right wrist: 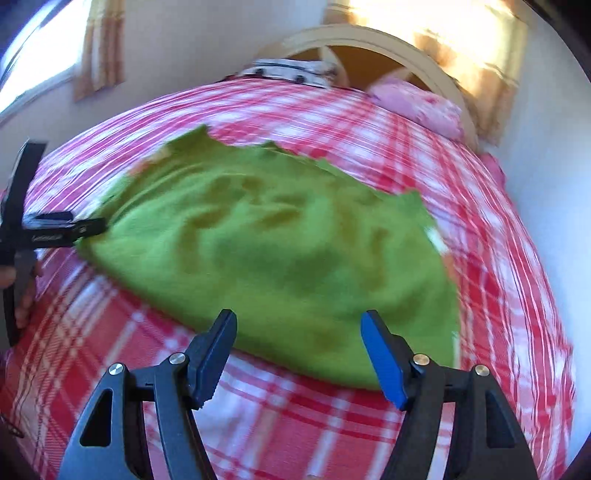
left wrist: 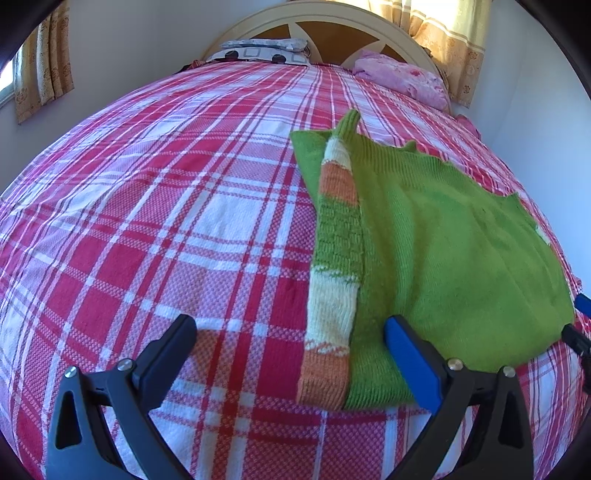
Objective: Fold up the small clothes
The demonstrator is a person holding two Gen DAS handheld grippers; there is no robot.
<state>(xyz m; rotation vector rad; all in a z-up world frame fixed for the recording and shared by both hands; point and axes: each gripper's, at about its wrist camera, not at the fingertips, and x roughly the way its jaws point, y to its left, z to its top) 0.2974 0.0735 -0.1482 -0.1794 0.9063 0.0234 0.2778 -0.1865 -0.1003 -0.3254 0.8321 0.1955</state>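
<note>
A small green knit sweater (left wrist: 454, 251) lies flat on the red plaid bed (left wrist: 147, 221). Its striped sleeve (left wrist: 336, 266), with green, orange and cream bands, is folded in along its left edge. My left gripper (left wrist: 291, 339) is open at the sweater's near left corner, with the sleeve end between its jaws. In the blurred right wrist view the sweater (right wrist: 280, 251) fills the middle. My right gripper (right wrist: 299, 332) is open just over the sweater's near edge. The left gripper (right wrist: 70, 229) shows at the sweater's left side there.
A patterned pillow (left wrist: 266, 51) and a pink bundle of cloth (left wrist: 402, 74) lie by the headboard (left wrist: 332, 18). White walls and curtained windows surround the bed. The wall runs close along the bed's right side (right wrist: 546, 184).
</note>
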